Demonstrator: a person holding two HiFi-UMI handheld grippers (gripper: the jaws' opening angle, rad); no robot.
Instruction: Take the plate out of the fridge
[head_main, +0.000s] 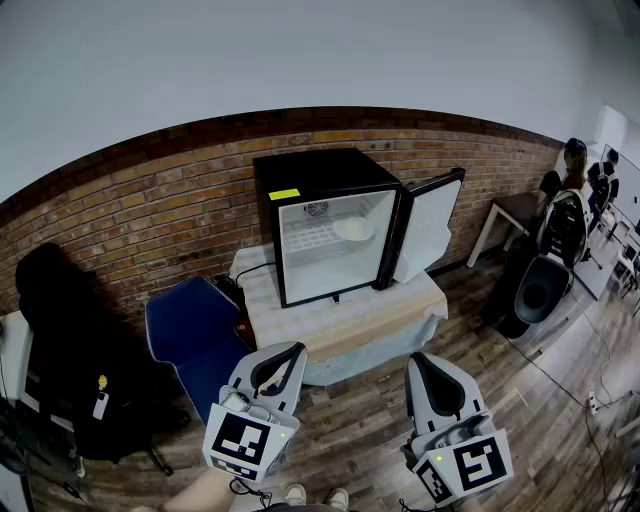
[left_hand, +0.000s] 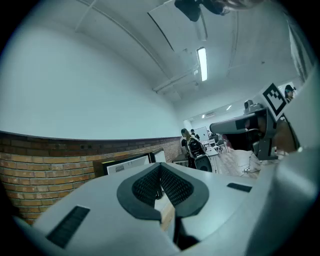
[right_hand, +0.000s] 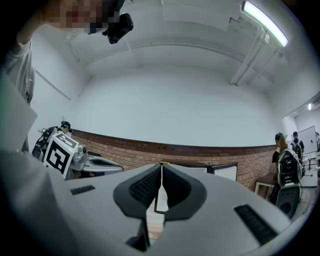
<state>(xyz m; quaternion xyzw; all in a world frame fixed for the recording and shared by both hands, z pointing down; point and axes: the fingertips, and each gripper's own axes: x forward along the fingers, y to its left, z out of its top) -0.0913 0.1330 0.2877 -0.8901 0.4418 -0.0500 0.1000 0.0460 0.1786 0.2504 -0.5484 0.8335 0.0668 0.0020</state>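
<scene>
So both are empty, jaws pinched together: left gripper (head_main: 295, 352) and right gripper (head_main: 416, 360), well short of the open mini fridge (head_main: 320, 172). The plate (head_main: 353, 229) sits on its shelf's right side, dead ahead between them. Looks about even, hard to call.

Cloth-draped table (head_main: 345, 325) carries black fridge (head_main: 320, 178), door open; wood floor (head_main: 370, 430) beneath.

The head camera looks from above, forward and down, at the fridge (head_main: 325, 225) on the table (head_main: 340, 330), from well back. Each tool camera looks level along its own jaws. The left tool (head_main: 293, 352) and right tool (head_main: 416, 362) both face the fridge and the brick wall (head_main: 150, 210), which all three views share.
</scene>
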